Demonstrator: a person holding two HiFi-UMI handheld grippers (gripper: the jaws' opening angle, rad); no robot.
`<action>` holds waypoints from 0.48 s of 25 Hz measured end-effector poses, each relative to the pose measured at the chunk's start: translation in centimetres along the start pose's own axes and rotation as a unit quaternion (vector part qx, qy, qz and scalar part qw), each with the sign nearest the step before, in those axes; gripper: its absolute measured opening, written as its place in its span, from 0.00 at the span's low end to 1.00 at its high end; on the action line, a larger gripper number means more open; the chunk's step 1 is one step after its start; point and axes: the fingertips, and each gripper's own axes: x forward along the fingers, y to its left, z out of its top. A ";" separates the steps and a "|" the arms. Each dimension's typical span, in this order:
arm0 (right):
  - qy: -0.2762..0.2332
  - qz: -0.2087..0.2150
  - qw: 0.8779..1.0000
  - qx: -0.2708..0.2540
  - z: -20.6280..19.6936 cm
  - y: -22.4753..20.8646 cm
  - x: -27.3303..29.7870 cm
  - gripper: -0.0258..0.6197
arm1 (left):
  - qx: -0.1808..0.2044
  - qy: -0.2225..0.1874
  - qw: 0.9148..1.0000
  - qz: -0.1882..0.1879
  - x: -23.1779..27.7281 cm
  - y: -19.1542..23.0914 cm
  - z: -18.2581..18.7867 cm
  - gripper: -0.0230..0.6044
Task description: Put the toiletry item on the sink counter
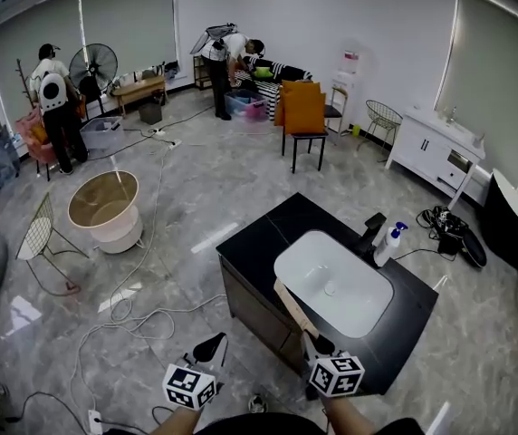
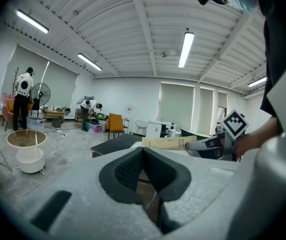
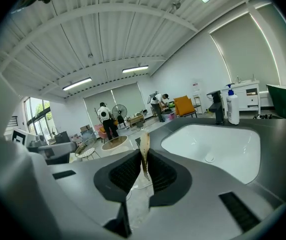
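Black stone-look surface (image 1: 263, 240) with a white basin (image 1: 331, 284) sunk in it fills the middle of the head view. At its near edge comes the right gripper (image 1: 316, 341), fingers clamped on a flat tan toiletry tube (image 1: 293, 308). In the right gripper view the tube (image 3: 144, 146) shows edge-on, pinched tight between the two pads of the right gripper (image 3: 142, 171). It slants out over the near corner of the surface, tip toward the basin's left rim, held up in the air (whether it brushes the top, I cannot tell). The left gripper (image 1: 212, 347) hangs just beside it over the grey floor, and its own view shows the left gripper (image 2: 143, 156) with fingers pressed together on nothing. Across the basin, a black tap (image 1: 371, 232) and a white pump bottle (image 1: 388, 245) stand on the far edge, well apart from the tube. Cables (image 1: 137, 311) loop over the floor at left, near a round tub (image 1: 105, 208) and a wire chair (image 1: 43, 234). An orange chair (image 1: 304, 116) and a white cabinet (image 1: 436, 148) sit farther back.
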 end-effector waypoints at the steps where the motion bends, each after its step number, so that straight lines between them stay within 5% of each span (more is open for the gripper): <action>1: 0.000 -0.001 1.000 0.001 0.2 -0.5 0.7 0.11 | 0.000 -0.001 1.000 0.002 0.7 0.3 0.1 0.04; 12: 0.002 -0.030 0.999 0.018 2.2 -3.9 6.6 0.11 | 0.000 0.009 1.000 0.001 5.7 4.1 0.5 0.04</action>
